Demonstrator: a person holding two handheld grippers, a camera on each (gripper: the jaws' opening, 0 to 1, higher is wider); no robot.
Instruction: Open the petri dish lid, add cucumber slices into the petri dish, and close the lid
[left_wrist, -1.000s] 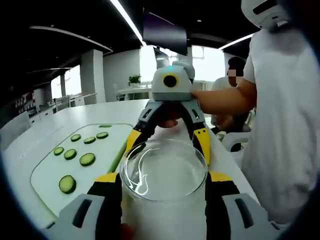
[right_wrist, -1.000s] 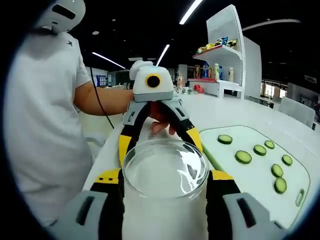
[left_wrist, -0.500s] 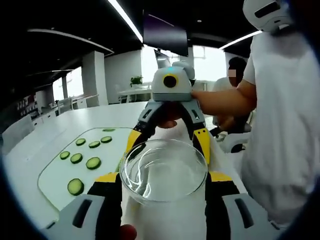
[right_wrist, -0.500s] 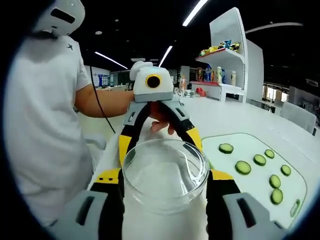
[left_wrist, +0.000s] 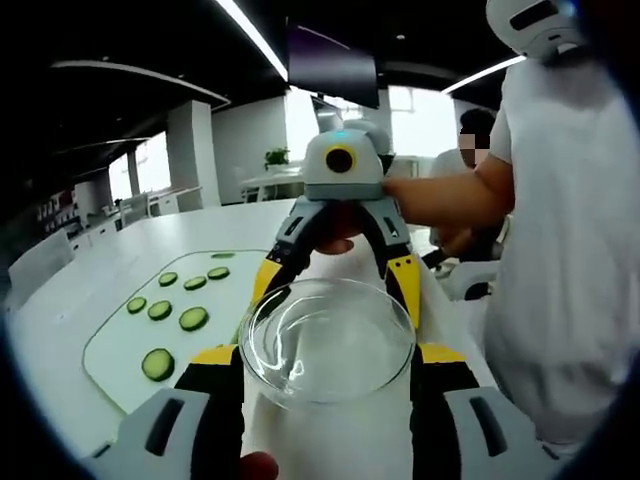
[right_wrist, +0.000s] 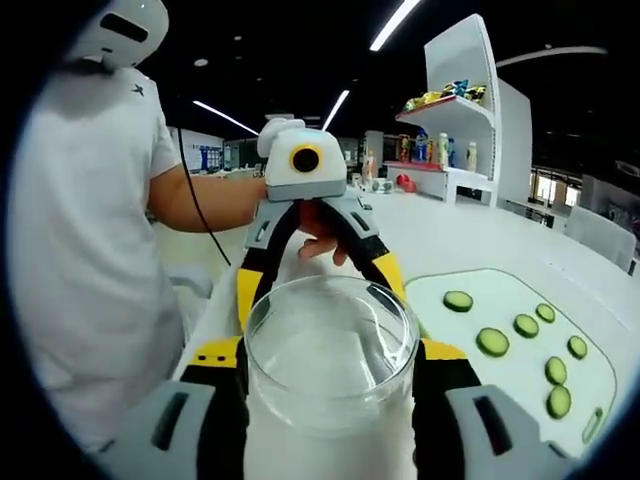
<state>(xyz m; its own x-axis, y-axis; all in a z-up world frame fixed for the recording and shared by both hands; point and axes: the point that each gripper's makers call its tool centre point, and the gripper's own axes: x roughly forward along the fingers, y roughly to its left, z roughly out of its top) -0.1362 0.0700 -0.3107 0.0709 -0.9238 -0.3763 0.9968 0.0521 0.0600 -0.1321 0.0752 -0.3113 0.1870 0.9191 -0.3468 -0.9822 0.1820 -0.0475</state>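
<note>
A clear glass petri dish (left_wrist: 328, 340) (right_wrist: 330, 345) is held up off the white table between both grippers, which face each other. My left gripper (left_wrist: 328, 356) is shut on its near rim, with yellow-tipped fingers (left_wrist: 213, 357) at either side. My right gripper (left_wrist: 335, 285) clamps the far side. In the right gripper view the roles swap: my right gripper (right_wrist: 328, 356) holds the near edge and the left gripper (right_wrist: 320, 280) holds the opposite one. I cannot tell lid from base. Cucumber slices (left_wrist: 158, 363) (right_wrist: 492, 341) lie on a pale green board (left_wrist: 115, 345) (right_wrist: 590, 345).
A person in a white shirt (left_wrist: 570, 250) (right_wrist: 80, 250) stands close beside the dish, holding both grippers. The white table (left_wrist: 60, 290) (right_wrist: 470, 235) runs past the board. A white shelf unit (right_wrist: 455, 120) with bottles stands beyond it, and another person (left_wrist: 470, 150) sits further back.
Both grippers keep their hold on the dish. The views have drifted a little against the board. In the right gripper view the dish now looks deeper, as if tipped.
</note>
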